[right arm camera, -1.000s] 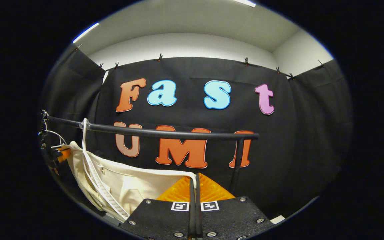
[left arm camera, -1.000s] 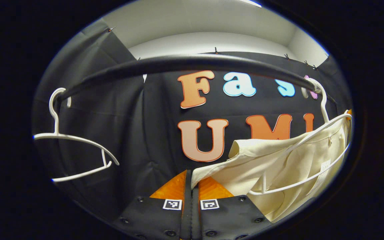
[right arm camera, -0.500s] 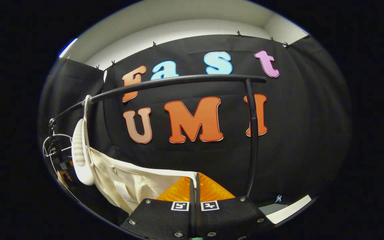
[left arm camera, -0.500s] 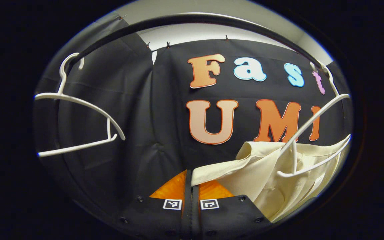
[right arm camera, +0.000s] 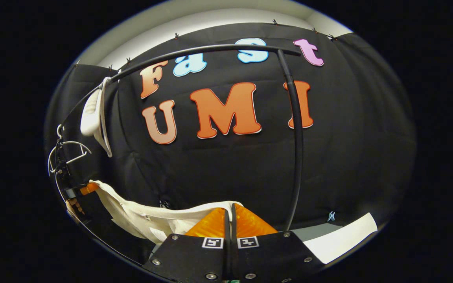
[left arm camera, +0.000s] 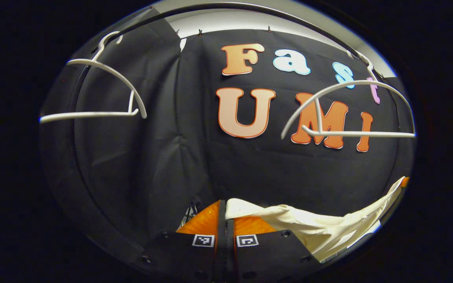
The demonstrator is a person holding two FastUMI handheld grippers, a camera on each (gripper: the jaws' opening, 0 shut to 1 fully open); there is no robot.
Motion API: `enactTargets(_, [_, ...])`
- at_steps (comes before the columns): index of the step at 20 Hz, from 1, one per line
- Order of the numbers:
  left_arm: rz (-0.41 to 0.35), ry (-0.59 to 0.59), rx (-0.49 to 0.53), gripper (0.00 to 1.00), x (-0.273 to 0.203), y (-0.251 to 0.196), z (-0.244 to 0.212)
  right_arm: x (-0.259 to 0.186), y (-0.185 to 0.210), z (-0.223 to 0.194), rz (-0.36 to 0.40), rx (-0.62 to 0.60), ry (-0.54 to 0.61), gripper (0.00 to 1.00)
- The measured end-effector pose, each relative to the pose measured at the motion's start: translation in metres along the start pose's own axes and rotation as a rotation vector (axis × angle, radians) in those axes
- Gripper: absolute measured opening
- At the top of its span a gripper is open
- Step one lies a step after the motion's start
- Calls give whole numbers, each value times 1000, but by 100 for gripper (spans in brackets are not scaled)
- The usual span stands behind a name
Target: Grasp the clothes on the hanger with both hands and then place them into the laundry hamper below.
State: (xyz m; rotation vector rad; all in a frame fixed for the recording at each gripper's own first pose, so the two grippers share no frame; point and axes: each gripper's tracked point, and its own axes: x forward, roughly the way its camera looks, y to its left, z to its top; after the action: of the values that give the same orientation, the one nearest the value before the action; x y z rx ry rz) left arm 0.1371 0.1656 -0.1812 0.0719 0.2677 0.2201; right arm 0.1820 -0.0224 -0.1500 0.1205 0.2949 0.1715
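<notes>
A cream garment (left arm camera: 321, 226) hangs slack between my two grippers, below the rail. My left gripper (left arm camera: 223, 208) is shut on one end of it; the cloth sticks out above the fingertips and trails off to the right. In the right gripper view the same garment (right arm camera: 140, 214) runs to the left from my right gripper (right arm camera: 229, 212), which is shut on its other end. The white hanger (left arm camera: 348, 110) that held it hangs bare on the black rail (right arm camera: 210, 51) above. The hamper is out of sight.
A second bare white hanger (left arm camera: 100, 92) hangs at the rail's left end. The rail's black upright post (right arm camera: 298, 149) stands just right of my right gripper. A white strip of floor (right arm camera: 340, 239) lies at the lower right.
Both grippers have dropped with the garment. It has slid off the hanger, which now swings bare overhead. The rail sits higher in both views.
</notes>
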Motion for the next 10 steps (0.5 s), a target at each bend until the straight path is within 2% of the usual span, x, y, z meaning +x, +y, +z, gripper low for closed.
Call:
enactTargets(4, [-49,68,-5,6,-7,-27,-36,-8,4,-34,7,21,50,0])
enactTargets(10, [-191,119,-36,6,-43,-90,-55,-32,37,-61,56,33,92,0])
